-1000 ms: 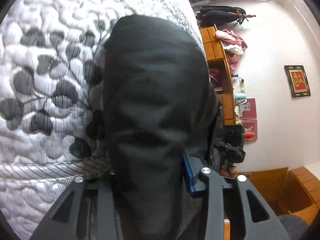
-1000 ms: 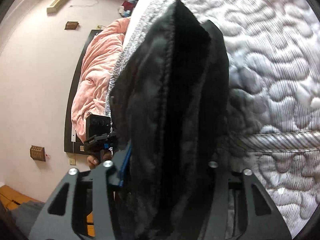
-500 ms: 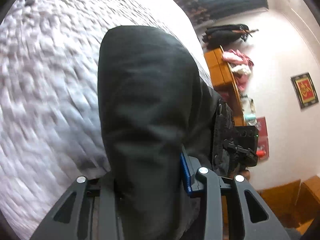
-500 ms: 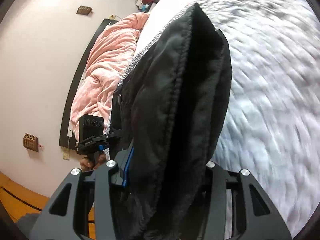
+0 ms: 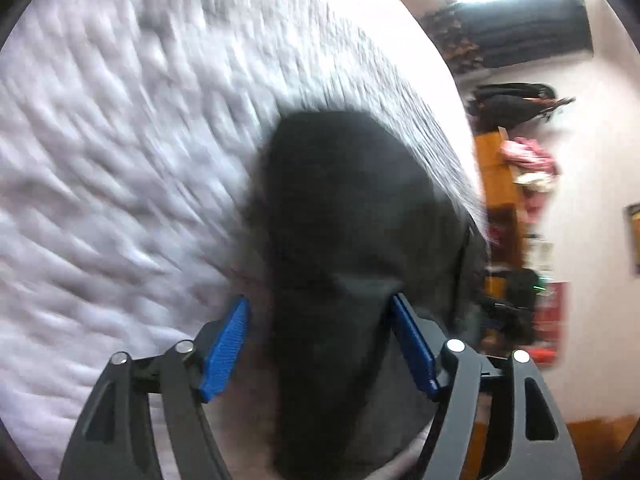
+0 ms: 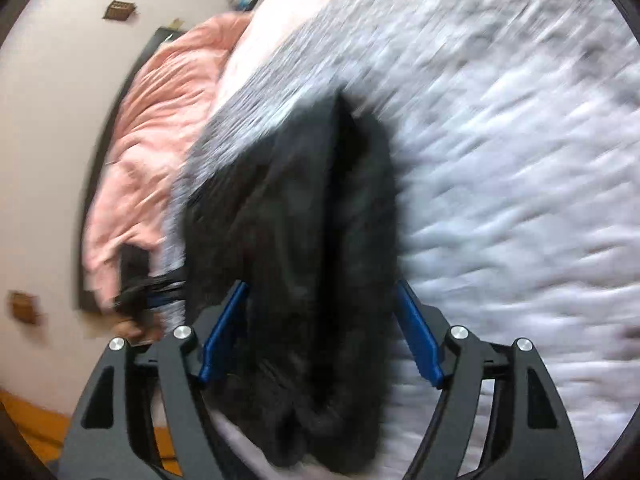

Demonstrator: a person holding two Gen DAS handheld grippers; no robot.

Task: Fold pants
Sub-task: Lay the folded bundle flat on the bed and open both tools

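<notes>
The black pants [image 5: 344, 248] lie bunched on the white quilted bed [image 5: 120, 160], seen blurred in both wrist views. My left gripper [image 5: 320, 344] is open, its blue pads [image 5: 226, 344] spread on either side of the cloth. In the right wrist view the pants [image 6: 312, 264] show as a folded dark bundle. My right gripper [image 6: 320, 332] is open too, its blue pads [image 6: 420, 340] apart around the bundle's near end. The left gripper also shows in the right wrist view [image 6: 136, 284], at the far side of the pants.
A pink blanket [image 6: 160, 132] lies at the head of the bed by a dark headboard. Wooden shelves [image 5: 500, 184] with clothes stand against the wall beyond the bed's edge. White quilt [image 6: 500, 160] spreads around the pants.
Both grippers have opened and let go of the pants. The pants have dropped from hanging in front of the cameras onto the bed. Both views have swung forward across the quilt.
</notes>
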